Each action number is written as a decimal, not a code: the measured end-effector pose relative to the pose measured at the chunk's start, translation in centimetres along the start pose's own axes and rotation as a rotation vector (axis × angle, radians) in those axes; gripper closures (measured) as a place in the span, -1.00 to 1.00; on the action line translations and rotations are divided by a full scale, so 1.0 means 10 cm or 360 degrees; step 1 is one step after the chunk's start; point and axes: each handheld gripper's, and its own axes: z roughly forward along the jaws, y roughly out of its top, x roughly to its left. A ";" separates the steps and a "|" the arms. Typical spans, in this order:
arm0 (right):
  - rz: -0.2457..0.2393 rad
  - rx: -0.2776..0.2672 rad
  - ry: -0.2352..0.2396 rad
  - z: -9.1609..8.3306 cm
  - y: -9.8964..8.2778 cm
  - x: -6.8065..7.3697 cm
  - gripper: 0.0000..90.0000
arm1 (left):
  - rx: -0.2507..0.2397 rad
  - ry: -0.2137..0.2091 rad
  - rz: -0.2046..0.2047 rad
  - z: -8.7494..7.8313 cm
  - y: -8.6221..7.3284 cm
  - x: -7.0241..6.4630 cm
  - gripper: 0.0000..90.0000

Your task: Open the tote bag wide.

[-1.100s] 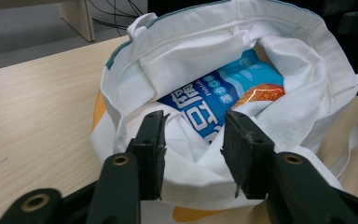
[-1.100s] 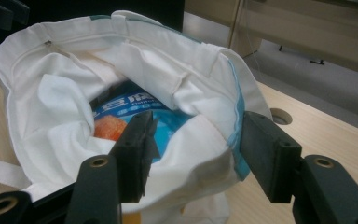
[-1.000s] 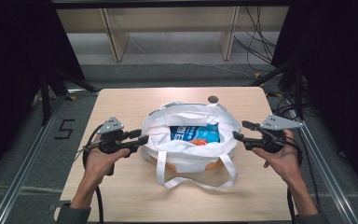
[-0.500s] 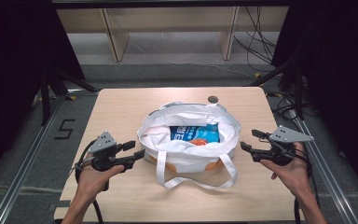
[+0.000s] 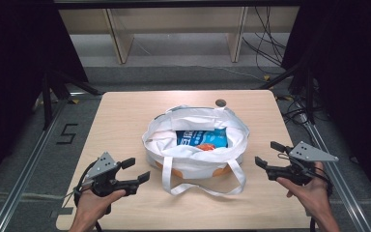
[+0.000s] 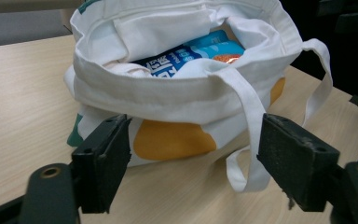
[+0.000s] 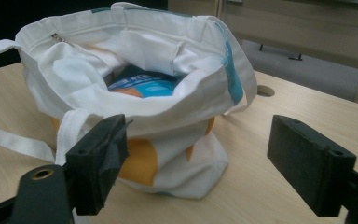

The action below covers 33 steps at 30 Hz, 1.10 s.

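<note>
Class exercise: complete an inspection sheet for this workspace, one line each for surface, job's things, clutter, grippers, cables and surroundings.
Surface: wooden table, with a round hole near its far edge.
Job's things: white tote bag standing open, a blue packet inside, strap looped toward the near edge.
Clutter: nothing seen.
Grippers: left hand-held gripper and right hand-held gripper open, jaws just widened, nothing between them, apart from the bag.
Cables: bundle on the floor beyond the table.
Surroundings: wooden shelf, black curtains.
</note>
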 end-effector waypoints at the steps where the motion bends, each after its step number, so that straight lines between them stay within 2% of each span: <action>1: 0.0038 0.0014 -0.0001 -0.02 -0.02 0.03 -0.57 | -0.0005 0.0005 0.0002 -0.01 -0.03 -0.01 -0.50; 2: 0.0043 -0.0017 -0.0011 -0.02 -0.03 0.04 -0.58 | -0.0003 0.0004 0.0033 -0.03 -0.05 0.00 -0.53; 3: 0.0042 -0.0001 0.0000 -0.05 -0.05 0.05 -0.58 | 0.0001 0.0027 0.0005 -0.04 -0.07 -0.02 -0.53; 4: 0.0009 -0.0022 -0.0003 -0.05 -0.06 0.03 -0.60 | -0.0016 0.0026 0.0044 -0.05 -0.09 -0.01 -0.53; 5: 0.0050 -0.0012 0.0000 -0.07 -0.08 0.05 -0.62 | -0.0035 0.0040 0.0032 -0.06 -0.12 -0.01 -0.56; 6: 0.0056 -0.0022 0.0011 -0.07 -0.10 0.06 -0.62 | -0.0045 0.0039 0.0046 -0.06 -0.14 0.00 -0.58; 7: 0.0063 -0.0024 0.0002 -0.08 -0.12 0.06 -0.62 | -0.0040 0.0064 0.0034 -0.07 -0.16 -0.01 -0.59; 8: 0.0062 -0.0021 -0.0005 -0.09 -0.14 0.07 -0.62 | -0.0050 0.0054 0.0033 -0.08 -0.19 -0.01 -0.59; 9: 0.0018 -0.0036 -0.0017 -0.10 -0.15 0.05 -0.61 | -0.0047 0.0054 0.0031 -0.09 -0.21 0.00 -0.59; 10: 0.0071 -0.0050 -0.0025 -0.10 -0.18 0.08 -0.61 | -0.0056 0.0053 0.0028 -0.10 -0.23 0.00 -0.59; 12: 0.0055 -0.0034 -0.0008 -0.12 -0.21 0.07 -0.61 | -0.0086 0.0062 0.0021 -0.12 -0.26 0.00 -0.59; 14: 0.0083 -0.0023 -0.0007 -0.14 -0.24 0.08 -0.61 | -0.0096 0.0076 0.0004 -0.14 -0.30 0.00 -0.59; 16: 0.0047 -0.0028 -0.0013 -0.14 -0.28 0.06 -0.60 | -0.0090 0.0085 0.0008 -0.15 -0.33 0.01 -0.59; 17: 0.0084 0.0001 -0.0008 -0.16 -0.30 0.08 -0.60 | -0.0085 0.0078 0.0010 -0.15 -0.35 0.02 -0.59; 19: 0.0080 0.0024 -0.0003 -0.16 -0.34 0.08 -0.60 | -0.0074 0.0091 0.0009 -0.15 -0.37 0.02 -0.59; 20: 0.0081 0.0008 -0.0010 -0.15 -0.36 0.09 -0.60 | -0.0071 0.0094 0.0010 -0.15 -0.38 0.02 -0.59; 21: 0.0097 0.0035 0.0009 -0.16 -0.37 0.10 -0.60 | -0.0073 0.0106 0.0010 -0.15 -0.38 0.01 -0.59; 22: 0.0066 0.0012 -0.0006 -0.14 -0.39 0.09 -0.59 | -0.0072 0.0118 0.0020 -0.16 -0.39 0.01 -0.59; 23: 0.0087 0.0028 -0.0001 -0.15 -0.40 0.11 -0.59 | -0.0073 0.0125 0.0026 -0.16 -0.39 0.00 -0.59; 24: 0.0020 0.0020 -0.0002 -0.14 -0.40 0.08 -0.59 | -0.0072 0.0130 0.0027 -0.16 -0.40 0.00 -0.59; 25: 0.0034 0.0033 0.0007 -0.14 -0.41 0.09 -0.59 | -0.0077 0.0123 0.0023 -0.15 -0.41 -0.01 -0.59; 26: 0.0100 0.0053 0.0005 -0.15 -0.43 0.13 -0.59 | -0.0064 0.0139 0.0024 -0.15 -0.42 -0.02 -0.59; 27: 0.0057 0.0052 0.0015 -0.15 -0.44 0.12 -0.59 | -0.0059 0.0132 0.0037 -0.15 -0.44 -0.03 -0.59; 28: 0.0108 0.0044 -0.0001 -0.14 -0.46 0.15 -0.59 | -0.0048 0.0135 0.0037 -0.15 -0.46 -0.04 -0.59; 29: 0.0105 0.0062 0.0016 -0.16 -0.47 0.16 -0.59 | -0.0041 0.0133 0.0034 -0.15 -0.48 -0.05 -0.59; 30: 0.0068 0.0077 0.0026 -0.17 -0.48 0.15 -0.59 | -0.0045 0.0123 0.0034 -0.14 -0.50 -0.05 -0.60; 31: 0.0086 0.0069 0.0022 -0.17 -0.51 0.17 -0.59 | -0.0029 0.0140 0.0042 -0.15 -0.52 -0.06 -0.61; 32: 0.0089 0.0081 0.0034 -0.17 -0.53 0.18 -0.59 | -0.0047 0.0128 0.0019 -0.13 -0.55 -0.08 -0.61; 33: 0.0084 0.0077 0.0026 -0.17 -0.55 0.19 -0.59 | -0.0016 0.0142 0.0037 -0.14 -0.57 -0.08 -0.62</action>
